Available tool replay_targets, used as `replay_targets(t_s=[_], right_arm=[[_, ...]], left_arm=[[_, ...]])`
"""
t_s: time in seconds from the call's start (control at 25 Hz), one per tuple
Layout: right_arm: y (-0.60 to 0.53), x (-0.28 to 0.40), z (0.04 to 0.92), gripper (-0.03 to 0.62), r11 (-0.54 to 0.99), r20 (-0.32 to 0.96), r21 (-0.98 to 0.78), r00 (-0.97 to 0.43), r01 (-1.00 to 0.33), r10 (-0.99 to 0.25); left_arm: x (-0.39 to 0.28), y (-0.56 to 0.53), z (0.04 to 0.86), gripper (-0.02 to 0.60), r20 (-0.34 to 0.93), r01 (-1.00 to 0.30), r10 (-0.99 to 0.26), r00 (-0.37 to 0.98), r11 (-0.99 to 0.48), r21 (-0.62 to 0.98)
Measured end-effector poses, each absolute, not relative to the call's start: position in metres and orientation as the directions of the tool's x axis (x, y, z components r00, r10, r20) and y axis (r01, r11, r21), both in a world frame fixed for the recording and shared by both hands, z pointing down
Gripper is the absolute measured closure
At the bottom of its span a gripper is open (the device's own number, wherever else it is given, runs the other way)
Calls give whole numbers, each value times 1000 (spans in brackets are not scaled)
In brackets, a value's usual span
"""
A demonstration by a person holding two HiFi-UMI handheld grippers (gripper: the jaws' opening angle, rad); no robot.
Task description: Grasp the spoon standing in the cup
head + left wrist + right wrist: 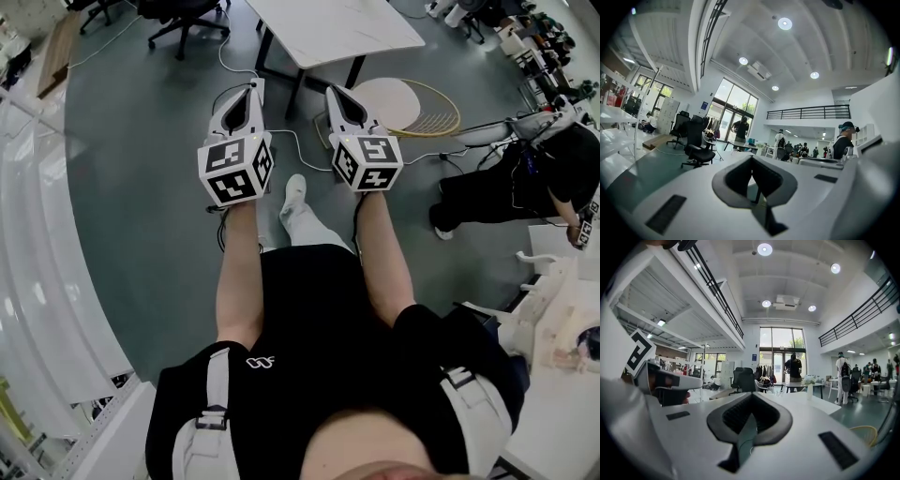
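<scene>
No cup or spoon shows in any view. In the head view the person holds both grippers out side by side over the grey-green floor, jaws pointing away from the body. The left gripper [251, 89] has its jaws together with nothing between them, and so does the right gripper [336, 94]. In the left gripper view the left gripper [751, 161] points across an open hall, its grey pads meeting in a closed line. The right gripper [752, 399] looks the same in its own view, shut and empty, with the left gripper's marker cube [640, 352] at the left edge.
A white table [328, 28] stands ahead of the grippers, a black office chair [187, 19] to its left. A round yellow-rimmed object [412, 108] and cables [300, 145] lie on the floor. A person in black [525, 183] bends at the right. White shelving [37, 234] runs along the left.
</scene>
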State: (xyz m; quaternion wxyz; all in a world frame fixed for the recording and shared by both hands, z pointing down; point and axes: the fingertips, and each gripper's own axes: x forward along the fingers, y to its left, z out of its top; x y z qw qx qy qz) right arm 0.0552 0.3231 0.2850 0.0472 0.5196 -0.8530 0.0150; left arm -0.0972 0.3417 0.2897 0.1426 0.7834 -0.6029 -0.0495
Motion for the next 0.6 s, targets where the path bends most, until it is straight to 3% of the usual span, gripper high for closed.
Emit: replay_targets(t_s=[0.6], right_arm=[[226,92,320,588,421,130,-79,-428,-904,-894]], left_arm=[[-67,241,336,569,172,-917,-938,301,-235,324]])
